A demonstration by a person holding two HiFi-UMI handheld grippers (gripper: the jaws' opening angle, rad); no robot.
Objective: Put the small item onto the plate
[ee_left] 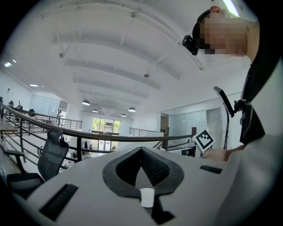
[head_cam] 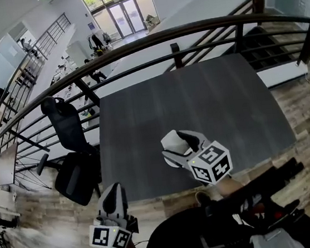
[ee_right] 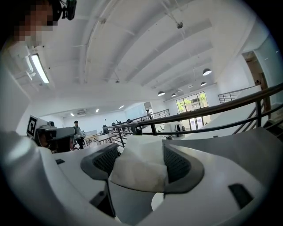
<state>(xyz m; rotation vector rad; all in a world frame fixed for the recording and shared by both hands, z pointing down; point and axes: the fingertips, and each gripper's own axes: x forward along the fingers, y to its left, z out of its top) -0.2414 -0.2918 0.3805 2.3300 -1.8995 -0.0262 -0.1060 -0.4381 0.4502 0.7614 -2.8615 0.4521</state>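
Your right gripper [head_cam: 181,144] is clamped on the one white crumpled soft item [ee_right: 139,172], which touches both pads. In the head view it sits at lower centre, over the single dark grey rectangular tabletop [head_cam: 197,98]. Your left gripper [head_cam: 113,196], lower left, has its jaws closed together with nothing between them. One black office chair [head_cam: 70,142] stands at frame left.

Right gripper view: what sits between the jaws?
A crumpled white item fills the gap between the jaws of the right gripper, touching both; the right gripper view shows it.
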